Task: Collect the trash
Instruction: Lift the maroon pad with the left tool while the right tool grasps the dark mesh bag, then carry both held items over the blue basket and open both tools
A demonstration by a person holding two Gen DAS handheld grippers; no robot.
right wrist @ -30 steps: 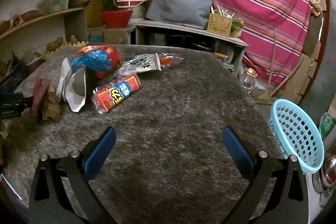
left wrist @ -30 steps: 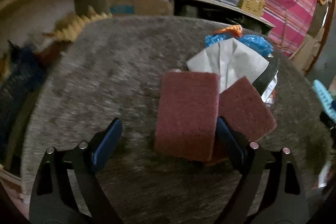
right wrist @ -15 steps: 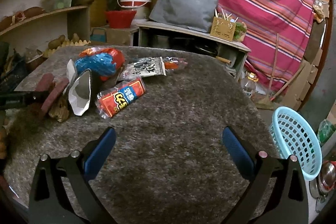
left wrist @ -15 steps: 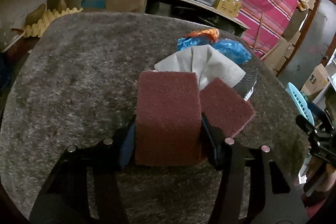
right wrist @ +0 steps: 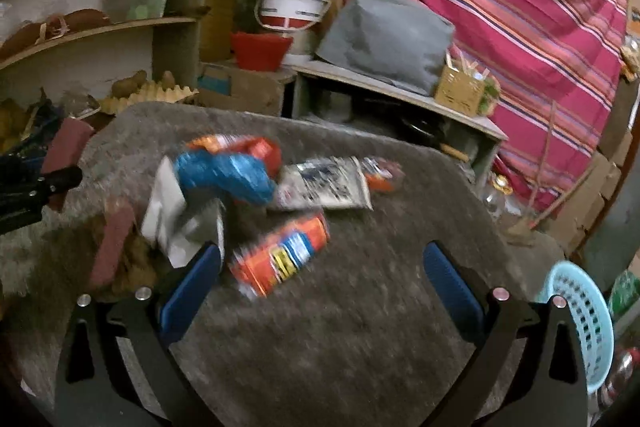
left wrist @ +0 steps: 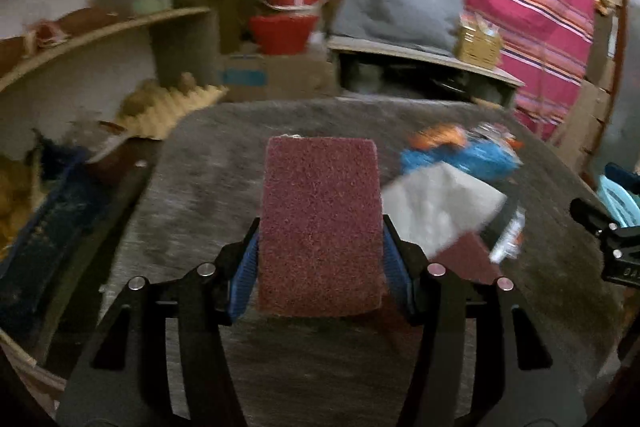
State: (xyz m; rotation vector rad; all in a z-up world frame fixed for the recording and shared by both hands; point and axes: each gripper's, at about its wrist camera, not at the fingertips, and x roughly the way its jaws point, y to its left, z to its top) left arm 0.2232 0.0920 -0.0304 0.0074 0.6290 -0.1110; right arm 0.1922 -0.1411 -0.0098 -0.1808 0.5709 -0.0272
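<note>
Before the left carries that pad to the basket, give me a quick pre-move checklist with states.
1. Left gripper shut on the maroon scrub pad, blue pads on both side edges: ok.
2. Pad clear of the carpeted table: it looks lifted, but cannot tell for sure.
3. Second maroon pad not caught in the grip: ok, it lies apart on the table.
4. Right gripper open and empty, out of the left's way: ok.
5. Blue basket in view and open at the table's right edge: ok.
6. Room inside the basket: cannot tell.
</note>
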